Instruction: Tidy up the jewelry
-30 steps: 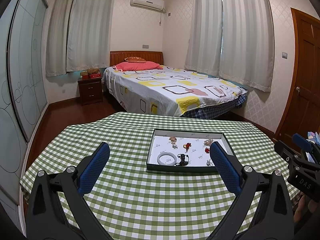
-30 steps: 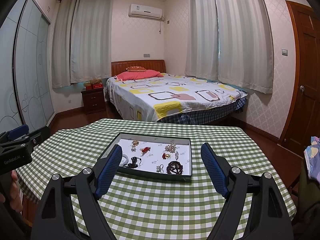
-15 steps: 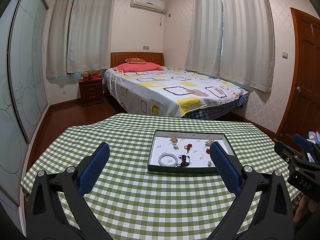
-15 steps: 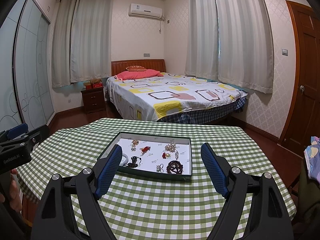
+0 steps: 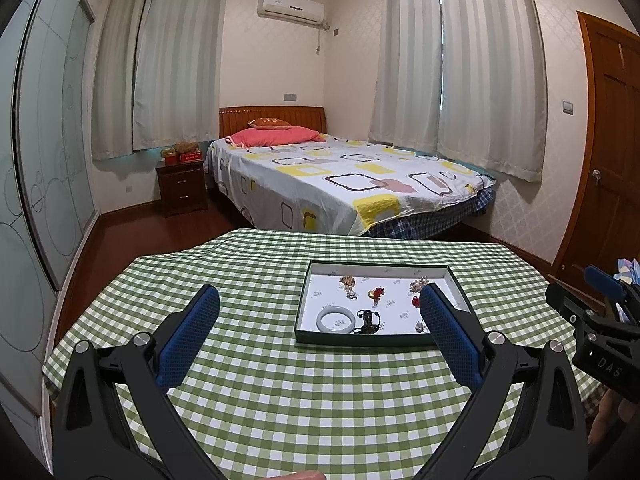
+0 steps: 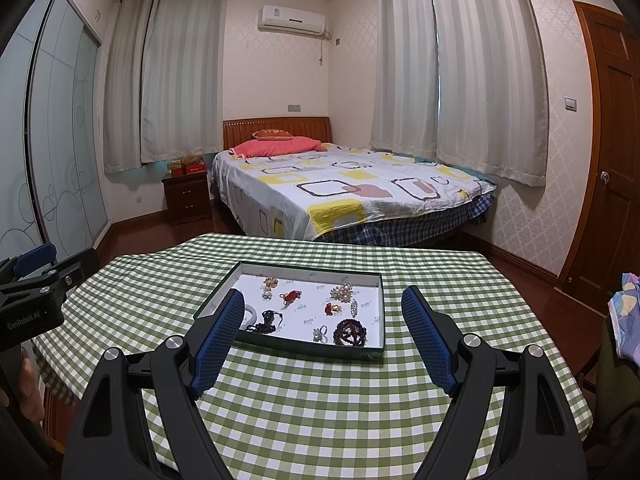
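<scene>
White letters "DAS" on the black body of the right gripper seen from the left wrist view, white "GenRobot.AI" on the black body of the left gripper seen from the right wrist view

The left gripper hangs in the air with its jaws spread wide, the blue-padded fingers angled outward and nothing between them. The right gripper is held the same way, jaws wide apart, blue pads bare. Both point forward, side by side at a similar height. Each shows at the edge of the other's view, with a bit of the holding hand visible below.
</scene>
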The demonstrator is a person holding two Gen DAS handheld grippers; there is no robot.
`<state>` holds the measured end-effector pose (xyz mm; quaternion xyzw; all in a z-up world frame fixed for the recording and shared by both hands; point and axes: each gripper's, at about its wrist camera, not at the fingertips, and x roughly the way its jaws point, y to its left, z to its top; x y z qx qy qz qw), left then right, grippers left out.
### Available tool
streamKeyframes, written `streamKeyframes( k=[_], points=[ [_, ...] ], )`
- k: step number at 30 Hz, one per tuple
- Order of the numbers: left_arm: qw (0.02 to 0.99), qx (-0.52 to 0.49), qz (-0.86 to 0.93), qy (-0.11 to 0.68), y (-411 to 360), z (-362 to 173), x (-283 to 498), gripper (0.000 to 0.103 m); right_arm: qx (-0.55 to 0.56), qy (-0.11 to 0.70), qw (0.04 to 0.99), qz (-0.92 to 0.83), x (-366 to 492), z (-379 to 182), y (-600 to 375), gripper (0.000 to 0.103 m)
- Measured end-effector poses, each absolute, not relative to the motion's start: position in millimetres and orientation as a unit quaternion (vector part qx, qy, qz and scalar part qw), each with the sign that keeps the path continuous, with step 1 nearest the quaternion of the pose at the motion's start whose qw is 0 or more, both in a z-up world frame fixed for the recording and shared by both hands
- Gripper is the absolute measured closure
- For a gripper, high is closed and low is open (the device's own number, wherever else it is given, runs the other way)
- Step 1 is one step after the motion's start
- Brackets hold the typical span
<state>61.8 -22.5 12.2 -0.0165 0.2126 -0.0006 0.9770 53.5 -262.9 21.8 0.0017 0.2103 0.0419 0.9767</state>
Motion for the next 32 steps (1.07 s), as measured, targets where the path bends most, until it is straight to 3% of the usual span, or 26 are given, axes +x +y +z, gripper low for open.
streamKeyframes(
  k=[17,32],
  points=[
    [0.978,-0.020,0.004,0.209,-22,9,64,0.004,0.000,0.214,0.976,0.042,55,19,-262,0.025],
    [0.964,-0.019,0.005,0.264,-14,-18,95,0.004,0.002,0.230,0.972,0.037,67,4,-266,0.025]
  ],
)
